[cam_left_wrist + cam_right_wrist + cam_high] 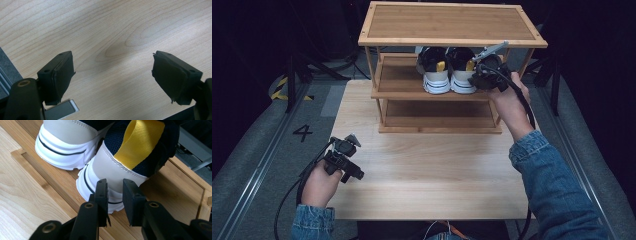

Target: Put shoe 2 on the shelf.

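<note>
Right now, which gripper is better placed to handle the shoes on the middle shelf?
The right gripper. Its jaws stand a little apart, just behind the heel of the right-hand shoe on the rack. The left gripper hangs open over the table, far from both shoes.

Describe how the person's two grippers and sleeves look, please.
Both grippers, the left gripper and the right gripper, are black, each with two flat rectangular jaws and brass-coloured pivot rings. A grey plate sits on top of each, and a black cable trails behind. The sleeves are blue denim.
</note>
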`<action>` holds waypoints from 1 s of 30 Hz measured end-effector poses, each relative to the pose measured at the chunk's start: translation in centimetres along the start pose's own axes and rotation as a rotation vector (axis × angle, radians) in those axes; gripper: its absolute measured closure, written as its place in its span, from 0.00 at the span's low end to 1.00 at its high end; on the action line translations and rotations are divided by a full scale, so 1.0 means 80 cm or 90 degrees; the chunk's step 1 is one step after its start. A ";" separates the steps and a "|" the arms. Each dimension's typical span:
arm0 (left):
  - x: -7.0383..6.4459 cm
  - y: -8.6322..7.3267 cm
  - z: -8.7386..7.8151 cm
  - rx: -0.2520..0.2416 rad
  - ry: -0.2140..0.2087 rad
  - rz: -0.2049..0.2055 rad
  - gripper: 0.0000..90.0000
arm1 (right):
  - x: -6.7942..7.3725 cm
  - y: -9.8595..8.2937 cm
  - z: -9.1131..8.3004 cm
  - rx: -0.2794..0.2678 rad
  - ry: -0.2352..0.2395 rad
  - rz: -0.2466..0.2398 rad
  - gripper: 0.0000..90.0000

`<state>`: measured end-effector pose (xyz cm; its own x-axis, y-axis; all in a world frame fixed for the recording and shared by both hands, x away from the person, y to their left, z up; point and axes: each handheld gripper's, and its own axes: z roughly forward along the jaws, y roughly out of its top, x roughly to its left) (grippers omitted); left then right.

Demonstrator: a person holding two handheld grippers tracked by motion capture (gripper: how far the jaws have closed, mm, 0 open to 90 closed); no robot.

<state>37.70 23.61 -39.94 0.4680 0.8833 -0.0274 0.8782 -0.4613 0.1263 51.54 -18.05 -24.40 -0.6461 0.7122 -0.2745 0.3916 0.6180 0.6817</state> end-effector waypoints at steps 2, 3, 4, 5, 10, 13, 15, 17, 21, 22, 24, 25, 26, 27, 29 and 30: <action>0.001 0.000 -0.001 -0.001 0.001 0.001 0.20 | 0.000 0.000 0.000 0.001 0.004 0.002 0.79; 0.001 0.001 -0.001 0.001 0.000 0.001 0.20 | 0.000 -0.001 -0.001 0.000 0.010 0.006 0.77; 0.001 0.001 -0.001 -0.002 0.003 0.003 0.20 | 0.000 -0.001 -0.001 0.000 0.011 0.008 0.75; 0.001 0.001 -0.002 -0.004 -0.001 -0.001 0.20 | 0.001 -0.002 -0.002 -0.002 0.010 0.009 0.74; 0.000 0.006 -0.003 -0.007 -0.004 0.008 0.20 | 0.006 -0.009 -0.022 -0.018 0.034 0.008 0.70; -0.003 0.011 -0.004 -0.014 -0.006 0.015 0.20 | 0.007 -0.016 -0.038 -0.030 0.045 0.009 0.67; -0.004 0.013 -0.005 -0.017 -0.013 0.018 0.20 | 0.007 -0.023 -0.049 -0.035 0.050 0.007 0.66; -0.005 0.017 -0.006 -0.019 -0.013 0.024 0.20 | 0.006 -0.030 -0.058 -0.039 0.057 0.011 0.66; -0.008 0.022 -0.007 -0.026 -0.019 0.032 0.20 | 0.000 -0.046 -0.073 -0.038 0.066 0.017 0.66; -0.008 0.024 -0.007 -0.027 -0.020 0.033 0.20 | -0.002 -0.050 -0.077 -0.037 0.069 0.021 0.66; -0.009 0.028 -0.007 -0.030 -0.021 0.037 0.20 | -0.007 -0.059 -0.084 -0.041 0.076 0.031 0.66; -0.009 0.030 -0.008 -0.033 -0.021 0.039 0.20 | -0.009 -0.064 -0.088 -0.043 0.078 0.035 0.66; -0.010 0.032 -0.008 -0.036 -0.022 0.041 0.20 | -0.011 -0.068 -0.092 -0.042 0.078 0.036 0.66; -0.010 0.034 -0.009 -0.037 -0.024 0.043 0.20 | -0.013 -0.073 -0.095 -0.042 0.079 0.038 0.66; -0.012 0.037 -0.008 -0.040 -0.027 0.049 0.20 | -0.017 -0.083 -0.100 -0.042 0.081 0.043 0.65; -0.012 0.039 -0.008 -0.038 -0.029 0.054 0.20 | -0.019 -0.088 -0.103 -0.041 0.084 0.043 0.65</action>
<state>39.93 21.34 -38.87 0.5452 0.8362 -0.0584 0.8285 -0.5270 0.1896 44.35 -26.21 -23.24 -0.7025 0.6982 -0.1380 0.3968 0.5453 0.7384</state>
